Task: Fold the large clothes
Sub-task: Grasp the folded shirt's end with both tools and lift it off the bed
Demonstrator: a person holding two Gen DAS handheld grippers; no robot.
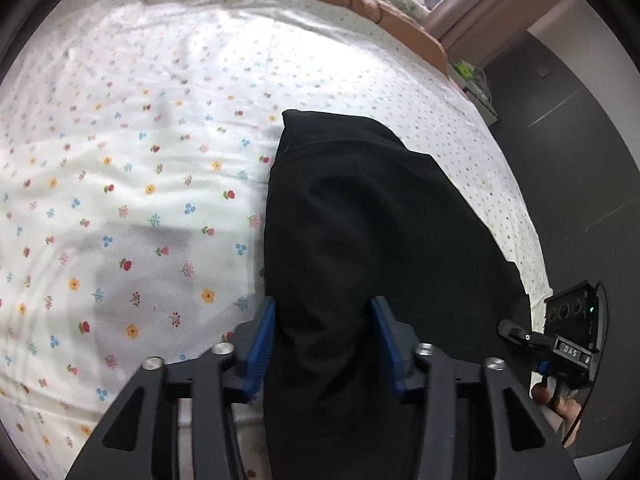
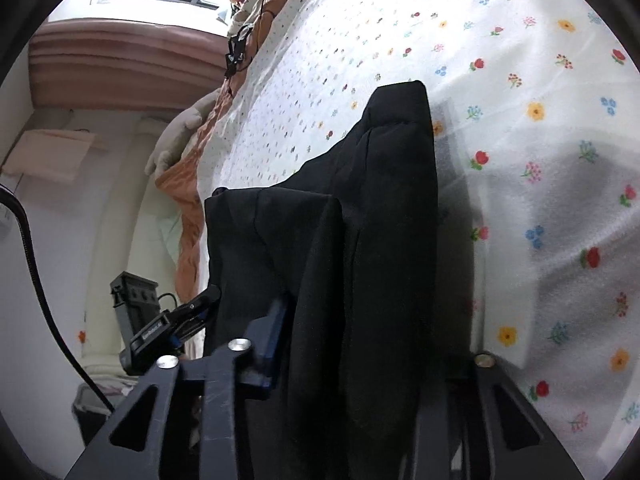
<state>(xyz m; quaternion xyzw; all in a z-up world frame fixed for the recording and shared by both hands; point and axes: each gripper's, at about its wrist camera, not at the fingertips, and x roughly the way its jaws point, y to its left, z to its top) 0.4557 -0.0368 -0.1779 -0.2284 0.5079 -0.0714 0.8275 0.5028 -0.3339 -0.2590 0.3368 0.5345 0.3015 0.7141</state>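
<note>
The black garment (image 2: 380, 240) hid the right gripper's (image 2: 360, 340) right finger at lower centre. Its lower end ran off the bottom edge in the left wrist view, behind the left gripper (image 1: 324, 340).

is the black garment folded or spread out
Folded: the black garment lies in overlapping layers as a narrow strip on the floral sheet.

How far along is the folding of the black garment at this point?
Done: the black garment is already doubled into a narrow strip on the floral sheet, layers showing at its far end. In hand: the left gripper and right gripper each have its near end between their jaws. Left: at least one fold across the strip's length, then setting it down flat.
</note>
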